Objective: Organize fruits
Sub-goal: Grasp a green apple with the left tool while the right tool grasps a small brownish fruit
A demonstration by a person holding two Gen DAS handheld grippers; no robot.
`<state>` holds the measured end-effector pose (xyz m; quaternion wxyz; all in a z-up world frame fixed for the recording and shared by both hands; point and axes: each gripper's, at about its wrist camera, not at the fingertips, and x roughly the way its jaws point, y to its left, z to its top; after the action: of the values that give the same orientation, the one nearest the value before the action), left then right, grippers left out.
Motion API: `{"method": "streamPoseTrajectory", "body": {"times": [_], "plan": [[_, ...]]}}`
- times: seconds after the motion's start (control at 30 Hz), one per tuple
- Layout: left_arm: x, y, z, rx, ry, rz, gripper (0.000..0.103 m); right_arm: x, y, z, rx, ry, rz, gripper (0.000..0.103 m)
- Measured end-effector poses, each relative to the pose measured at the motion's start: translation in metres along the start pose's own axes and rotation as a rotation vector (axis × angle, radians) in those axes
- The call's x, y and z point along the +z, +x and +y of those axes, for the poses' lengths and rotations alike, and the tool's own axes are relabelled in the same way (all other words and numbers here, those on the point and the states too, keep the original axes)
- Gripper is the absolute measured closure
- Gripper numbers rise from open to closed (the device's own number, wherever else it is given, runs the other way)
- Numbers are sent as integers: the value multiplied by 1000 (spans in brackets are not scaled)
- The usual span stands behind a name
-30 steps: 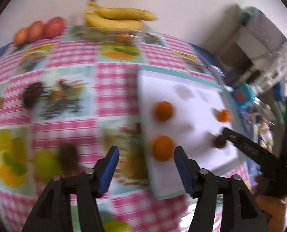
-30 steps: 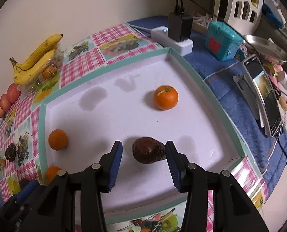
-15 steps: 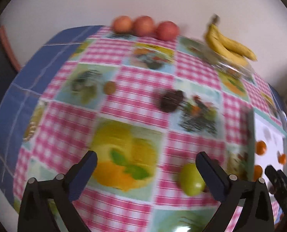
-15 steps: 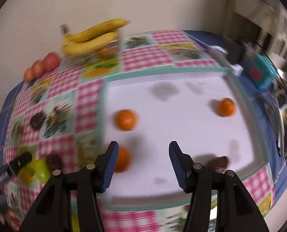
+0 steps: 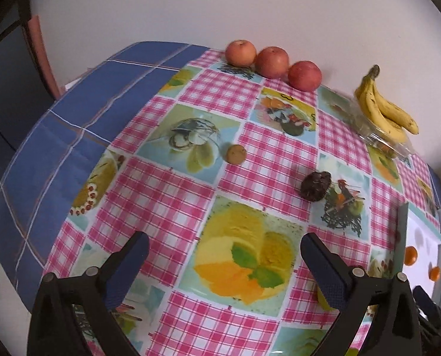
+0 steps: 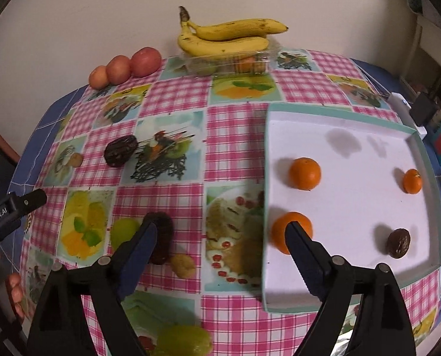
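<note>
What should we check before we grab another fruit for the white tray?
1. Right gripper open and empty: ok.
2. Left gripper open and empty: ok.
3. White tray has free space beside its three oranges and one dark fruit: ok.
4. Dark fruit near the right gripper is in plain sight: not ok, a finger partly hides it.
5. Green fruit stands apart from it: cannot tell.
6. Apples and bananas stay safely at the wall: ok.

Soft, even indoor light; fruits cast faint shadows in the white tray (image 6: 353,178). Strong fisheye bending with dark vignetted corners. Near edges blur slightly; glare is minimal.
</note>
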<state>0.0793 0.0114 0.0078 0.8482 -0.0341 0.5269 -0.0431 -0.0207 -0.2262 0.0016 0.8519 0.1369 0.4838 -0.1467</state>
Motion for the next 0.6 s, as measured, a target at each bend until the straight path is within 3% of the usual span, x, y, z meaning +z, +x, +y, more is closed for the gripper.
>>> {"method": "streamPoseTrajectory", "body": {"times": [0.13, 0.23, 0.6], "plan": [[-7, 11, -8, -55, 7, 71, 0, -1, 4, 4, 34, 6, 21, 14], [-11, 20, -14, -54, 18, 111, 0, -3, 9, 6, 34, -6, 46, 14], [-12, 28, -16, -60, -6, 125, 0, -11, 23, 10, 38, -56, 108, 14]]}}
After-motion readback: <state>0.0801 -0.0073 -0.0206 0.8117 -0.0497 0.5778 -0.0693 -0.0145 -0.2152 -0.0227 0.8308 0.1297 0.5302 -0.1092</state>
